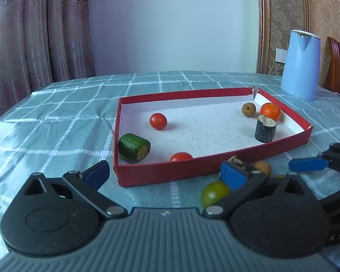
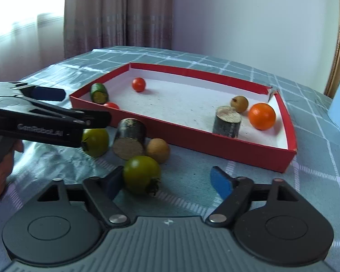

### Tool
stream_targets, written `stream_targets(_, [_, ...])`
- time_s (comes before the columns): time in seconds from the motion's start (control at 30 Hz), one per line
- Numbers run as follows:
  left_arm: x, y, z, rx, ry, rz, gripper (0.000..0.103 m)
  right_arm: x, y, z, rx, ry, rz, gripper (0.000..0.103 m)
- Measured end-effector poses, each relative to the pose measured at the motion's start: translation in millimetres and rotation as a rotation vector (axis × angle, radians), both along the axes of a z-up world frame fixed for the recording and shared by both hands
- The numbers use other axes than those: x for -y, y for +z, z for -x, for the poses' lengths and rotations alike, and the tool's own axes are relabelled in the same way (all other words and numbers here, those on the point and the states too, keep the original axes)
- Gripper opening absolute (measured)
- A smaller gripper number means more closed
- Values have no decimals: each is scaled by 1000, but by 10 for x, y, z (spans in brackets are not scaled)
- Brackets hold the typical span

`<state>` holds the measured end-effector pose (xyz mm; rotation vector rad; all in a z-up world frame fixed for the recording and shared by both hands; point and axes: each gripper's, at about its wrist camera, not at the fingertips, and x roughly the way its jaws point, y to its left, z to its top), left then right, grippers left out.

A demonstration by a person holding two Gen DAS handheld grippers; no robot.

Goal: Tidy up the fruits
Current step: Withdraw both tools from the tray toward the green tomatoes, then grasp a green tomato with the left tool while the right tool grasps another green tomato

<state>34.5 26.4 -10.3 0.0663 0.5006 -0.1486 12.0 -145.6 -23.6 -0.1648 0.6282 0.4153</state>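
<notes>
- The right gripper [image 2: 167,184] is nearest the lens, its jaws apart and clamping nothing. The green tomato [image 2: 141,174] sits between them on the tablecloth [image 2: 204,158], tight against the left pad and well clear of the right one
- The red box [image 2: 181,131] lies just beyond with its near wall facing the gripper. It already holds several fruits, so the tomato probably goes there next and must be lifted clear over that wall
- The left gripper [image 1: 165,175] is spread wide and empty near the box's corner, so I judge it needs to do nothing for this step
- A dark cylinder piece [image 2: 129,138] lies on its side just behind the tomato, cut end toward the camera. Avoid nudging it while closing
- To grip well, shift the right gripper sideways until the tomato is centred, then close gently across its widest part. The skin looks smooth, and it could roll or squirt out
- The tomato is nearly round, with no real long axis. Its stem end lies low, pointing toward the camera and slightly right, so the stem line runs almost level and the pads would meet its smooth sides
</notes>
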Motion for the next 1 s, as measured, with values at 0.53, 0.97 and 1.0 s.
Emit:
stream_targets(0.53, [-66,23,309,24,-62,-13,103,98,30,58,3,-70,-35,32])
stream_targets(0.97, [272,-89,159,-59,-186,-137,82,106,18,55,7,-70,-26,32])
stream_targets(1.0, [266,-97,140,-72,-192,-129,78,105,18,56,6,-70,-26,32])
